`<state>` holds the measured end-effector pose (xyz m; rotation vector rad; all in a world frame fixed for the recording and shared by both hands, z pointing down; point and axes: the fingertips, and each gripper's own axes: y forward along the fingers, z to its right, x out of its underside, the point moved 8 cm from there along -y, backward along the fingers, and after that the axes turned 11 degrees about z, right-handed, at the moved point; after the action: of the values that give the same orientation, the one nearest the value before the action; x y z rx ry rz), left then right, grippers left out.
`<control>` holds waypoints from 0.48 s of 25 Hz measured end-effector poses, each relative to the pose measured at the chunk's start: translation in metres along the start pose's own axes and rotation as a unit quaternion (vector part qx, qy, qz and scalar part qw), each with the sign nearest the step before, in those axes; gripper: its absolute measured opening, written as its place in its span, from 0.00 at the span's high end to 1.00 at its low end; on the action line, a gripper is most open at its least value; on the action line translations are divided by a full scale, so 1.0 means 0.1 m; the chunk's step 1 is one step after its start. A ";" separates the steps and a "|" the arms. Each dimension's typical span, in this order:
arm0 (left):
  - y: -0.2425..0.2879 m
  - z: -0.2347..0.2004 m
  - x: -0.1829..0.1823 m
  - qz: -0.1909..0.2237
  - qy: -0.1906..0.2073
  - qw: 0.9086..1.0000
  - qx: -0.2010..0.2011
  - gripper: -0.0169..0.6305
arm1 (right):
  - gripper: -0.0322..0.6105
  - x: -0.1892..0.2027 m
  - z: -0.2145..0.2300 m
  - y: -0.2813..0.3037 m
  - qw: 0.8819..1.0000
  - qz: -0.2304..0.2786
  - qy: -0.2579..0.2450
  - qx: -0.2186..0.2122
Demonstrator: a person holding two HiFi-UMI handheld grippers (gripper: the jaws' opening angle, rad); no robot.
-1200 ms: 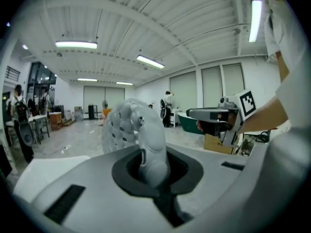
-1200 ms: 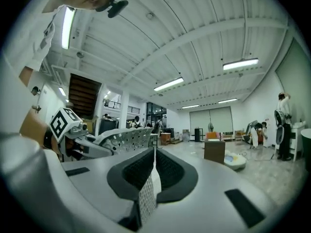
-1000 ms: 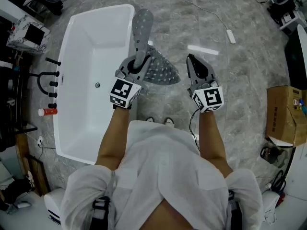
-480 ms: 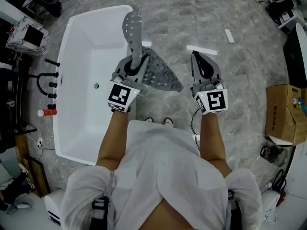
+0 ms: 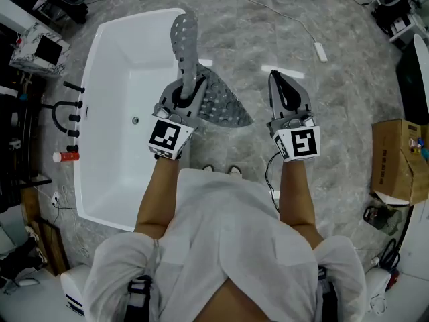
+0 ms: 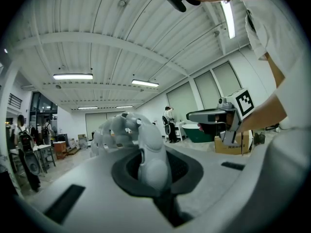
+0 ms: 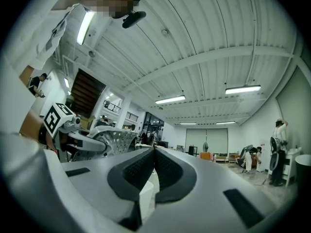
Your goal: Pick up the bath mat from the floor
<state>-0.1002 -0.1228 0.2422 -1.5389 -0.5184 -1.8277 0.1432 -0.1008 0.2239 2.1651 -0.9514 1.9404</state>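
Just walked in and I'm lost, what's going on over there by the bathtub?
A person stands beside the white bathtub with a claw in each hand. The left claw is shut on the grey bath mat: one end sticks up past the claw, and the rest hangs below it over the marble floor. Whether the mat is fully clear of the floor can't be told. The right claw is shut and empty, held alongside.

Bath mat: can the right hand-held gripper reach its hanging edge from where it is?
Probably yes. The bath mat hangs with its loose lower part toward the right hand-held gripper, with only bare floor showing between them. That gripper is shut and empty, so its jaws must open first.
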 end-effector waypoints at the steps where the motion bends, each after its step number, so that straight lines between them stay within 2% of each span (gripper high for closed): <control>1: 0.00 0.00 -0.01 0.001 0.001 1.000 -0.001 0.94 | 0.91 0.00 0.01 -0.01 1.000 0.000 0.000 0.000; 12: -0.01 0.02 -0.02 0.004 0.006 1.000 -0.008 0.94 | 0.91 -0.04 0.02 -0.06 1.000 0.001 -0.008 0.000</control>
<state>-0.0992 -0.1199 0.2407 -1.5370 -0.4940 -1.8384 0.1481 -0.0948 0.2217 2.1851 -0.9546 1.9266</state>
